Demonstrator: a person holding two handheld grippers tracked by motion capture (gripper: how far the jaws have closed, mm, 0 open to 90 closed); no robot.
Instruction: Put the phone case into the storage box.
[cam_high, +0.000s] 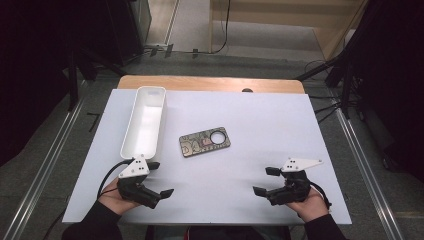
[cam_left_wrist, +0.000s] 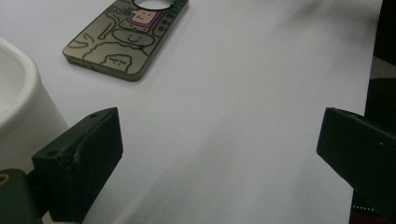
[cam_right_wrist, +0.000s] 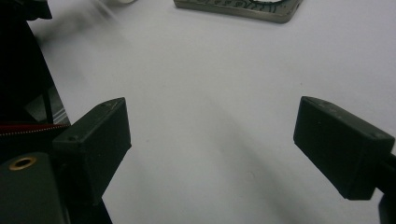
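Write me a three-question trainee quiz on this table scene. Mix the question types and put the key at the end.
1. True or false: the phone case lies inside the white bin.
2. Which gripper is nearer the white bin? A) left gripper B) right gripper
3. Fill in: both grippers' jaws stand ____, holding nothing.

Key: 1. False, it lies flat on the white table sheet, to the right of the bin. 2. A. 3. open.
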